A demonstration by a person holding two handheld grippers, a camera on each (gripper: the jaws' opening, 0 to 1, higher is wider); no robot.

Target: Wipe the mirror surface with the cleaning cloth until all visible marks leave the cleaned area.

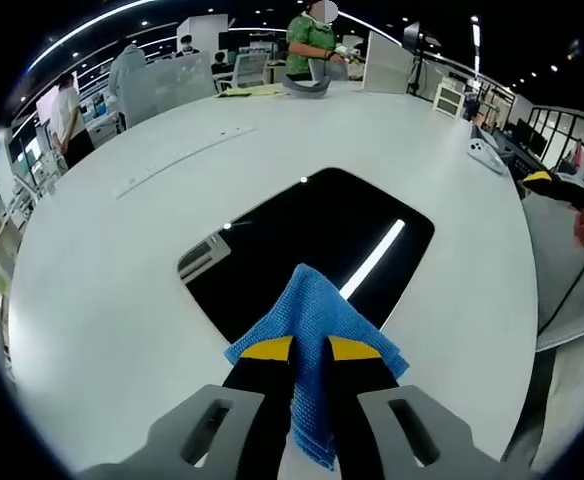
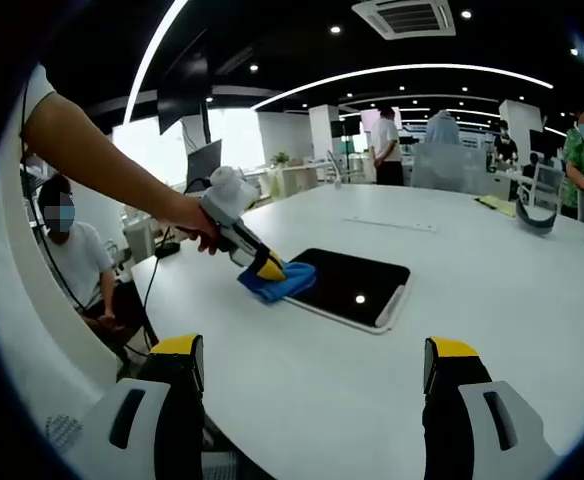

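A dark rectangular mirror [image 1: 312, 245] lies flat on the white table [image 1: 122, 300] and reflects ceiling lights. My left gripper [image 1: 311, 348] is shut on a blue cleaning cloth [image 1: 312, 315], which rests on the mirror's near edge. In the right gripper view the left gripper [image 2: 270, 268], held by a person's hand, presses the blue cloth [image 2: 277, 284] onto the left end of the mirror [image 2: 357, 287]. My right gripper [image 2: 312, 365] stands open well back from the mirror, above bare table, with nothing between its jaws.
A white controller [image 1: 484, 152] lies near the table's far right edge. A grey curved object [image 1: 307, 88] and yellow sheets [image 1: 250, 91] sit at the far end, where a person in green [image 1: 309, 40] stands. A seated person [image 2: 72, 262] is beside the table.
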